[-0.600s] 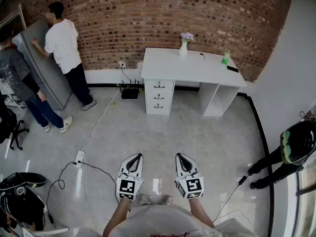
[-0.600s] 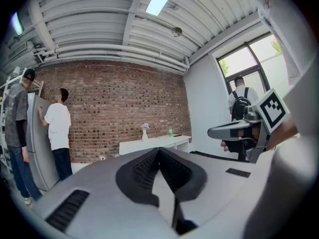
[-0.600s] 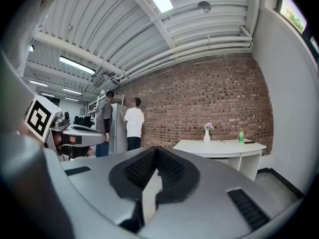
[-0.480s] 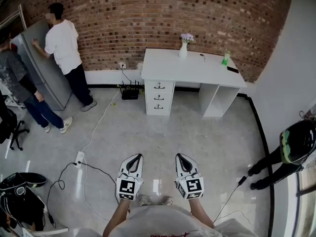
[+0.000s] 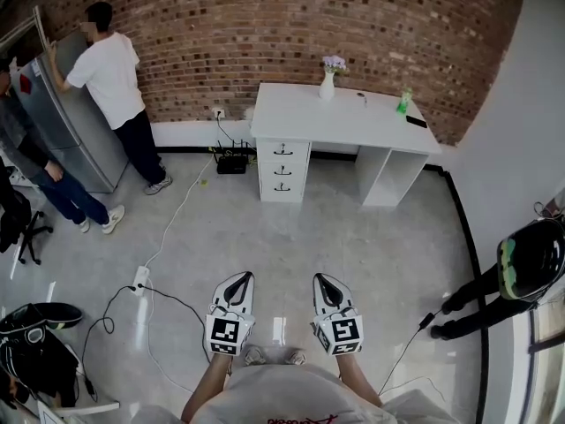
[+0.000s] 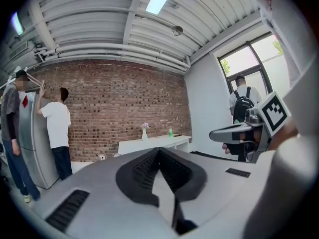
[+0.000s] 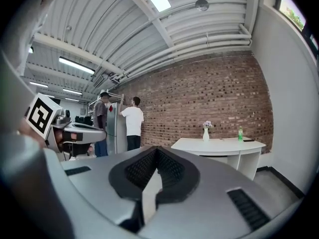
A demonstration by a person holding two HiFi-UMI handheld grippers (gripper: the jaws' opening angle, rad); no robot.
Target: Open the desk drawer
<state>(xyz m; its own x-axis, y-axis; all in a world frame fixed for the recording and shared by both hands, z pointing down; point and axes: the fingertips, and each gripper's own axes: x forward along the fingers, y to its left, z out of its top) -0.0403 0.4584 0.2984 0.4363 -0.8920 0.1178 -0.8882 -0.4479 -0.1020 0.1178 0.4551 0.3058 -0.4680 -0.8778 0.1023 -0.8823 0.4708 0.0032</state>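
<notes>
A white desk [image 5: 344, 117] stands against the brick wall, far across the floor from me. Its drawer stack [image 5: 282, 171] sits under the left end, with three shut drawers and black handles. My left gripper [image 5: 240, 279] and right gripper [image 5: 323, 281] are held side by side near my body, pointing toward the desk. Both are shut with nothing between the jaws. The left gripper [image 6: 159, 150] sees the desk [image 6: 155, 143] small in the distance. So does the right gripper [image 7: 157, 149], with the desk [image 7: 219, 144] to its right.
On the desk stand a vase with flowers [image 5: 327, 85], a green bottle [image 5: 403, 104] and a dark flat item [image 5: 416, 123]. Two people stand at a grey fridge [image 5: 66, 126] at left. A power strip [image 5: 139, 281] and cables lie on the floor. Another person [image 5: 516, 276] stands at right.
The two people at the fridge have shifted and its door stands further open. Both grippers hold the same place, still shut.
</notes>
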